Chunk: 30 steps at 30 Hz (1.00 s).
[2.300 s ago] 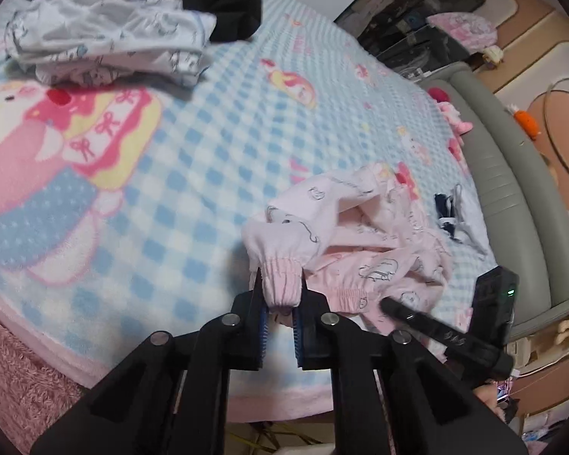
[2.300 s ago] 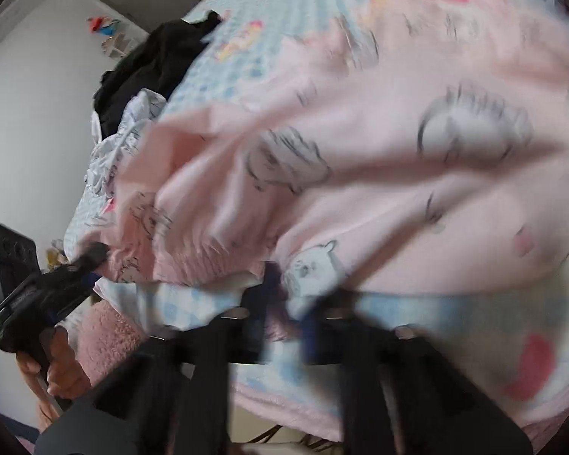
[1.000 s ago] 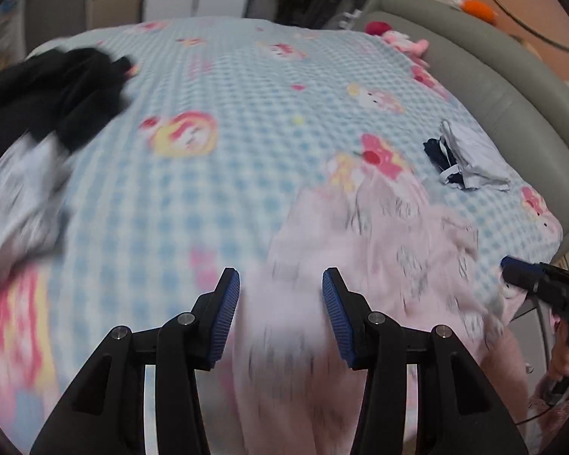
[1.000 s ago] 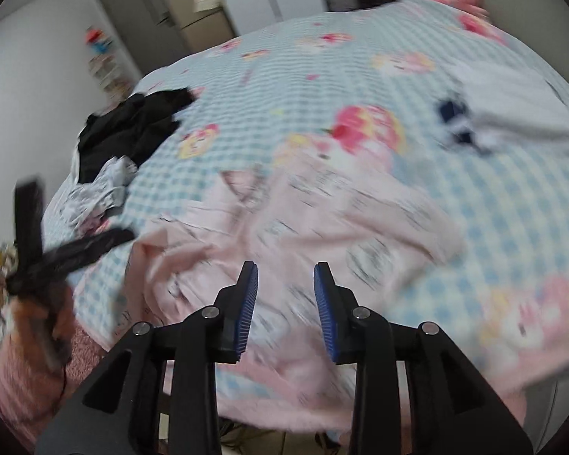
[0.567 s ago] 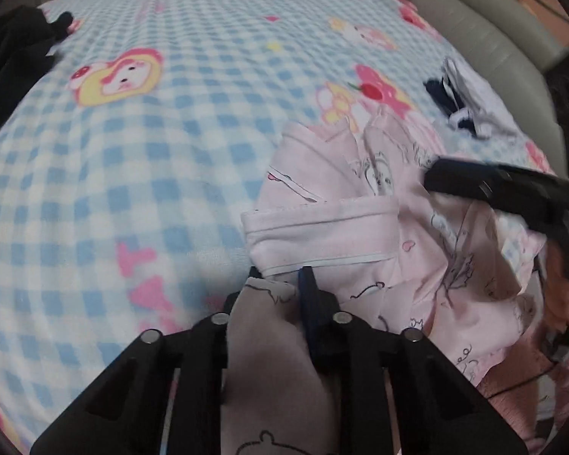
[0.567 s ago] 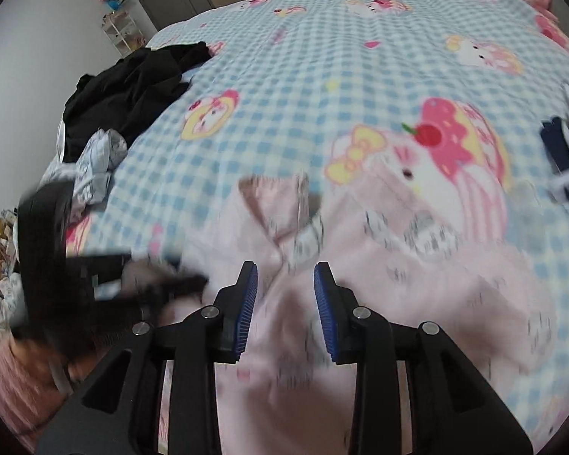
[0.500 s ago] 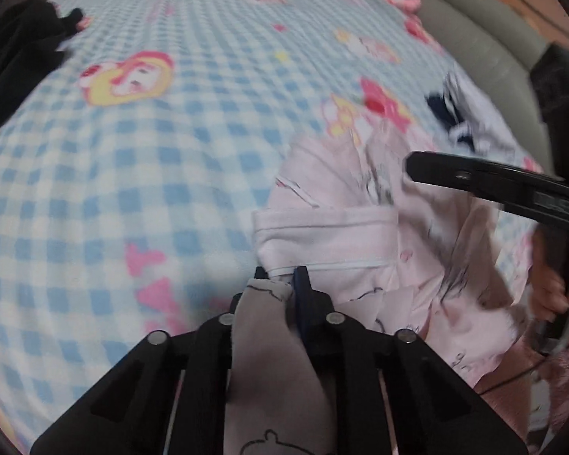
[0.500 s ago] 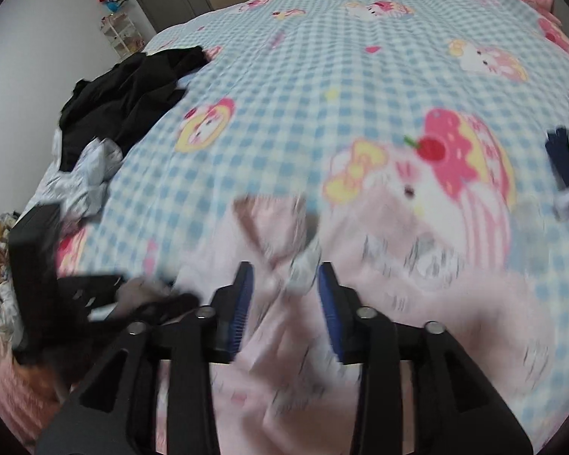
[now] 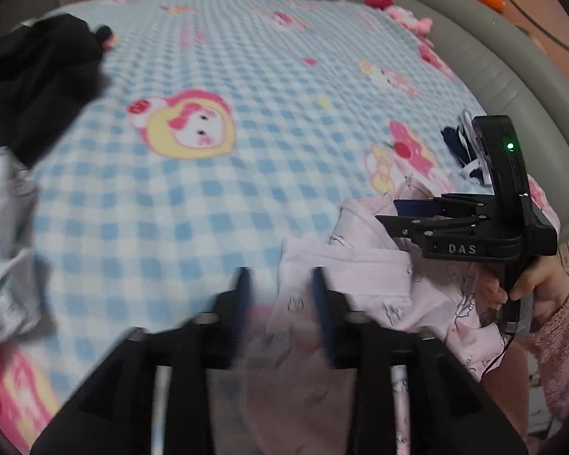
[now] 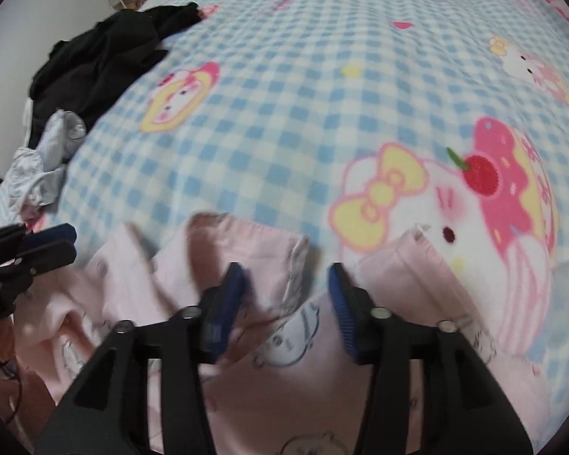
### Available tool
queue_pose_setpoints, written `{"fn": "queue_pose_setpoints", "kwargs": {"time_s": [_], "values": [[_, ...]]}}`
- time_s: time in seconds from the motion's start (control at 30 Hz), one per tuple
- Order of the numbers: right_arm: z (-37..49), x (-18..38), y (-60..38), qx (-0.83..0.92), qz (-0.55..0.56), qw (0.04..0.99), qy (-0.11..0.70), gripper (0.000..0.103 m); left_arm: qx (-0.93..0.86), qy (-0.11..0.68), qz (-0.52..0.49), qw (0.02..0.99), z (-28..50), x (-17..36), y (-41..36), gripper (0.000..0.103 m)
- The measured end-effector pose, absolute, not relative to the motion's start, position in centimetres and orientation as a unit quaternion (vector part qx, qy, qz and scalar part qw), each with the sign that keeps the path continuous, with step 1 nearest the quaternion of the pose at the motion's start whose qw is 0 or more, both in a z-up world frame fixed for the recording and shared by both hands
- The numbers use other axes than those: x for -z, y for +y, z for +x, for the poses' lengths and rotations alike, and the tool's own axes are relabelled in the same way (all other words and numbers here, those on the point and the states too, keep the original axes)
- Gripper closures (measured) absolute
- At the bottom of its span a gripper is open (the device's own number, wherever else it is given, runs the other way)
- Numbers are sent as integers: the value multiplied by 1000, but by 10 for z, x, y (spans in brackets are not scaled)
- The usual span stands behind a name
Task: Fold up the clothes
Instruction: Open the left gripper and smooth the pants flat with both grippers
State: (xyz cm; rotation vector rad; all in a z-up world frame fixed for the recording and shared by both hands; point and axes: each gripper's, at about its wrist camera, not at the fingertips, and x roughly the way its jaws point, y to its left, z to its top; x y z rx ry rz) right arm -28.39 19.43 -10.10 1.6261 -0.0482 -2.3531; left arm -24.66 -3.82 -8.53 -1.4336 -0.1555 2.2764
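While your left gripper (image 9: 280, 288) and right gripper (image 10: 286, 288) hover over the pink pyjama top (image 10: 246, 250) on the bed (image 10: 284, 87), both jaws are opening, gripping nothing.

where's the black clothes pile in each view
Left wrist: black pile at the upper left edge, on the checked blanket.
Right wrist: black pile at the upper left, above a grey-white heap.
Shared landmark: the yellow-ringed cartoon face, just right of the pile in both.
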Motion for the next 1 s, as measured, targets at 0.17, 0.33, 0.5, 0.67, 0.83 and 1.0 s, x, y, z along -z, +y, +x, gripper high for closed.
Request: {"fn": "queue_pose_setpoints", "kwargs": {"time_s": [0.17,0.33,0.5,0.67,0.83,1.0], "values": [[-281,105,181,815,549,183,7,69,-800,-2,-546,247,-250,111,-6,87],[-278,88,189,831,525,183,-5,93,-836,-17,-508,207,-246,88,-23,95],[-285,44,205,862,474,179,-25,96,-884,-11,-447,135,-258,32,-71,95],[-307,17,207,887,433,158,-32,96,-908,-27,-414,57,-283,10,-120,97],[-334,61,199,867,479,138,-20,96,-875,-68,-476,56,-309,66,-150,97],[-340,90,213,841,520,136,-57,74,-863,-130,-476,106,-298,89,-156,95]]}}
